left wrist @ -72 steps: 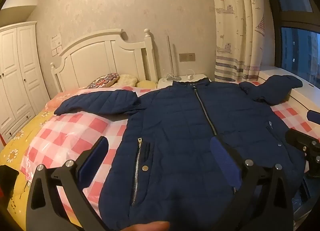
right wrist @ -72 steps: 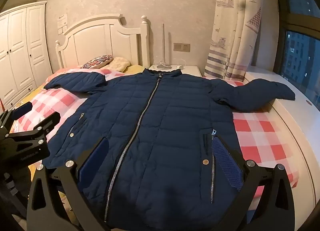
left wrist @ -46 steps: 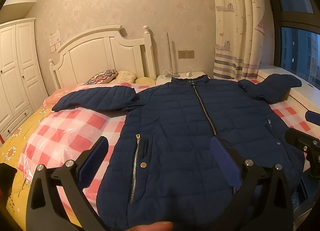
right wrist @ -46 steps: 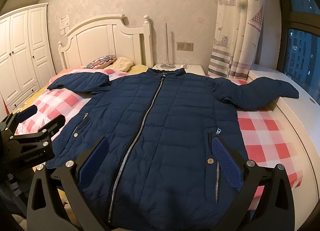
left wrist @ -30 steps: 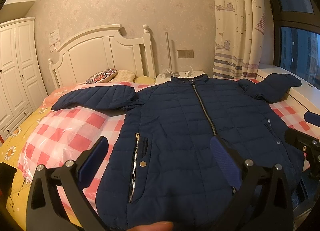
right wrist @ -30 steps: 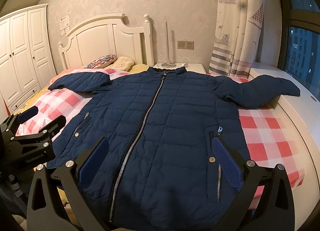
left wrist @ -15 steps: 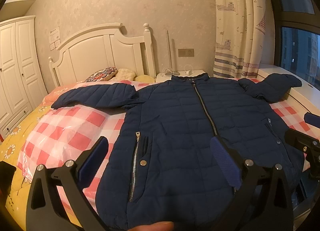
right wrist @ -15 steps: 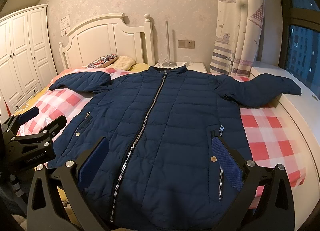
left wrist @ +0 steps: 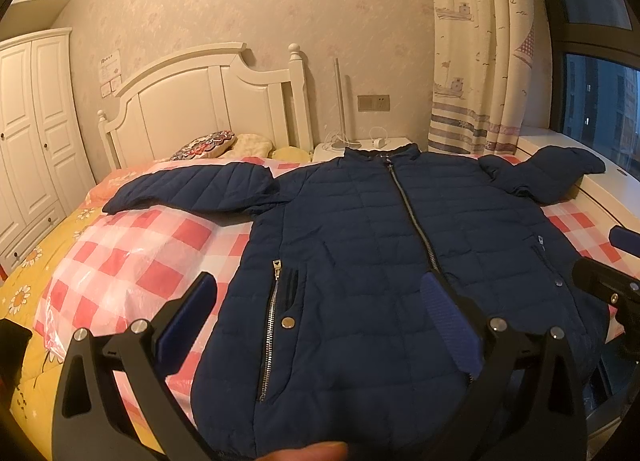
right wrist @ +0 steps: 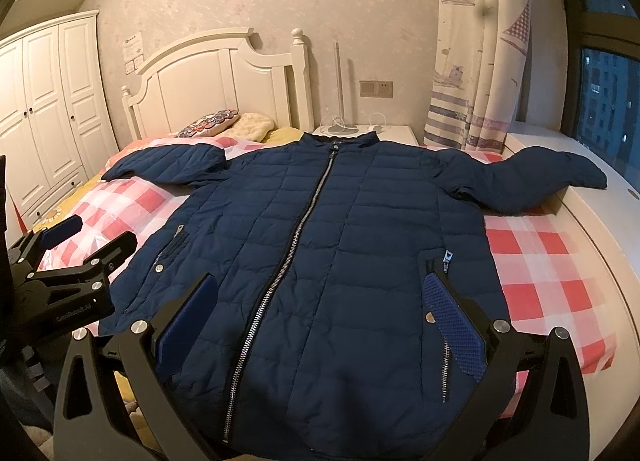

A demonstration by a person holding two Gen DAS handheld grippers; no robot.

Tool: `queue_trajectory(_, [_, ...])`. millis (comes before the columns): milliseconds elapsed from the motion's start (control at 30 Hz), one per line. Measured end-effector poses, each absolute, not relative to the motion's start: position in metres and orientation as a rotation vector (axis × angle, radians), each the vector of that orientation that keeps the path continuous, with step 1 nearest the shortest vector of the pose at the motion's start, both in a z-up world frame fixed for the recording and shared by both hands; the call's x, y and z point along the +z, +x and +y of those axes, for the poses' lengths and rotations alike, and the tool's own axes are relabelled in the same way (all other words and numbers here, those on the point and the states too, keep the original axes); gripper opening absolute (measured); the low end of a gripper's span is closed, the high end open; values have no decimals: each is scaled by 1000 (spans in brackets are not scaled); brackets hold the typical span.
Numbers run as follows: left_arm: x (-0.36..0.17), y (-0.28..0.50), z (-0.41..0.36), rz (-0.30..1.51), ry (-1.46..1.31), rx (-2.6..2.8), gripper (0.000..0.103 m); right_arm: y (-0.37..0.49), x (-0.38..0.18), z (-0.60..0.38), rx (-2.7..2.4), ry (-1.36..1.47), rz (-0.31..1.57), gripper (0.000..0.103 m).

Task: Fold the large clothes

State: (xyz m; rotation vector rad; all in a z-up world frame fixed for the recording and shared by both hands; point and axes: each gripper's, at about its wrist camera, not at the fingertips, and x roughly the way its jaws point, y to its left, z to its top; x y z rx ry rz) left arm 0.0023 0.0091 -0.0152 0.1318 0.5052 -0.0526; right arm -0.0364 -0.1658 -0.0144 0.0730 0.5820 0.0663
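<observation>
Left gripper fingers spread, empty, above the bed's foot edge, navy jacket flat, zipped, collar toward the headboard, long axis head-to-foot, hem cut off, sleeves outstretched sideways, right gripper agape, empty.

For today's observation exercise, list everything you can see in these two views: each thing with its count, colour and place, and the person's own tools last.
Quilted puffer jacket: one, navy blue, spread flat on the bed, zipped, sleeves out to both sides.
Checked bed cover: one, pink and white, under the jacket.
Flowered sheet: one, yellow, at the bed's left edge.
Wooden headboard: one, white, against the wall.
Pillows: two, one patterned, one cream, by the headboard.
Bedside table: one, white, behind the collar.
Wardrobe: one, white, far left.
Printed curtain: one, cream, beside the window.
Left gripper: one, black with blue pads, open above the hem.
Right gripper: one, same, open.
</observation>
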Motion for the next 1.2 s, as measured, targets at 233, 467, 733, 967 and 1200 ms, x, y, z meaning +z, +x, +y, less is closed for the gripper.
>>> queue_trajectory(233, [-15,2,9,506,131,-53,101,-37,-15,-166,67,75,584,99])
queue_trajectory(467, [-17,2,9,511,133,-54,101,-36,-16,-167,64,77,587,99])
queue_trajectory(733, [-29,23,6,563,137,-70,101,-22,-28,-183,33,71,599,99])
queue_trajectory(967, [-56,125,-22,704,288,-116,101,22,-47,-279,-107,261,662,99])
queue_trajectory(1200, [-73,251,-33,781,286,-18,101,88,-62,-413,-350,460,675,99])
